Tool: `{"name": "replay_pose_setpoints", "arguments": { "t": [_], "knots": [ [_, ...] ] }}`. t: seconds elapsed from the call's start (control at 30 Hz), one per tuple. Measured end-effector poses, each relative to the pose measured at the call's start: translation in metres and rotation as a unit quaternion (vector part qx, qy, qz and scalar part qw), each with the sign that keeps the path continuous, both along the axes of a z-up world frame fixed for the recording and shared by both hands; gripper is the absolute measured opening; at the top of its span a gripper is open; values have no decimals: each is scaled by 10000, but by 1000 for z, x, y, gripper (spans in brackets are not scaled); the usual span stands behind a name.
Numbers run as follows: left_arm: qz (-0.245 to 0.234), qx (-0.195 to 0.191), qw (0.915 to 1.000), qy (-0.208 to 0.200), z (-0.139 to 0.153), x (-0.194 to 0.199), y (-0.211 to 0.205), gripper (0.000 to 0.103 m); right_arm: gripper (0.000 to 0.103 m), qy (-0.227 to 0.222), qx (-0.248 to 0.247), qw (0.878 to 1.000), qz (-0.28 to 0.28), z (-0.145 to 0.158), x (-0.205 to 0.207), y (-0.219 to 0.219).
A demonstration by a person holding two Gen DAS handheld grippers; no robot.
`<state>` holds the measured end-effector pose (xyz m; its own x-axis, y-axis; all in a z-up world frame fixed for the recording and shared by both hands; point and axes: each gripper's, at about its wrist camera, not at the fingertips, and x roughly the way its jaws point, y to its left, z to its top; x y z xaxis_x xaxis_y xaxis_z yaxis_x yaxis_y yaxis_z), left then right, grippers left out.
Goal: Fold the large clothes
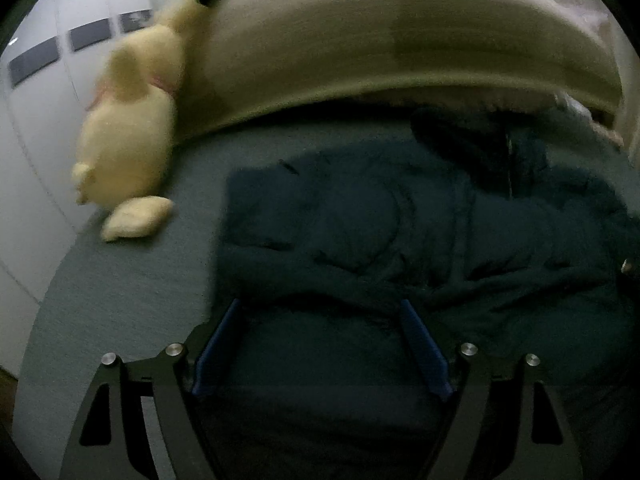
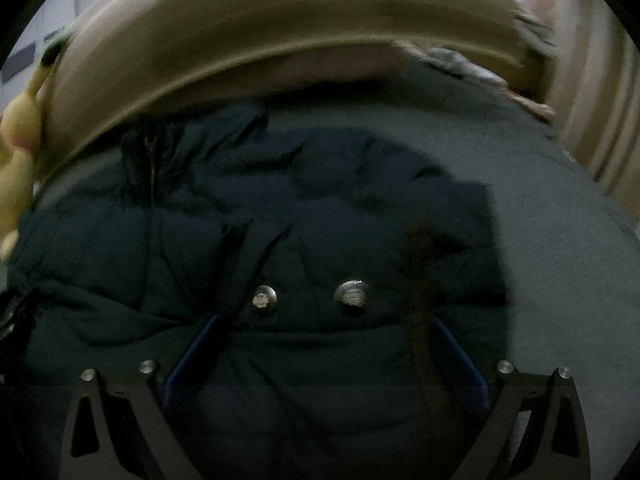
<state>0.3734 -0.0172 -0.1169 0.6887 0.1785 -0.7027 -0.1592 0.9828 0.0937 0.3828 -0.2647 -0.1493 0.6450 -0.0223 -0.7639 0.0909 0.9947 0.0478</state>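
Blue-padded fingers point(image 1: 216, 348) of the left claw point(image 1: 320, 344) are standing spread apart nearest the lens, with dark fabric lying between them but no pad pressing on it; the right claw point(image 2: 326, 356) is likewise gaping wide over the garment, pinching nothing. Beneath both, a grey-green bed cover point(image 1: 132, 280) is stretching out to a curved, pale wooden headboard point(image 1: 360, 40), which is arching across the top of each view. White panelled wall point(image 1: 36, 120) with dark rectangular insets is showing at the far left. On the bed, the task's thing, a dark navy padded jacket point(image 1: 380, 220), is lying spread out flat and rumpled, its quilted panels puffing up; a zip point(image 2: 152, 176) is running down near the collar, and two silver snap buttons point(image 2: 352, 292) are glinting between the right claw's fingers. A brown strip point(image 2: 420, 280) is crossing the fabric beside the right finger. A yellow plush toy point(image 1: 132, 120) is leaning against the headboard, well apart from the jacket.
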Motion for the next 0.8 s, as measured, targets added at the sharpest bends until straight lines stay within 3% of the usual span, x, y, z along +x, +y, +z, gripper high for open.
{"name": "replay_pose_setpoints", "arguments": {
  "t": [0.07,0.17,0.27,0.33,0.53,0.67,0.8],
  "knots": [
    [60,-142,9992,-377,20,-13,1,82,103,-539,195,9983,-44,29,-18,-1],
    [-426,-167,9984,-345,25,-20,-22,82,103,-755,320,9956,446,47,-33,20],
    [-806,151,9966,-63,5,-20,-50,82,103,-517,-185,9952,816,29,-36,46],
    [-788,328,9963,134,-12,-17,-57,82,103,-151,-337,9948,952,4,-33,53],
    [-781,627,9947,238,-31,-10,-64,85,103,217,-382,9941,993,-19,-21,55],
    [-817,321,9957,312,-21,-9,-51,85,103,380,-311,9937,1005,-13,-15,51],
    [-500,59,9987,-92,3,-27,-13,85,103,-32,58,9965,839,11,-28,17]
  ]
}}
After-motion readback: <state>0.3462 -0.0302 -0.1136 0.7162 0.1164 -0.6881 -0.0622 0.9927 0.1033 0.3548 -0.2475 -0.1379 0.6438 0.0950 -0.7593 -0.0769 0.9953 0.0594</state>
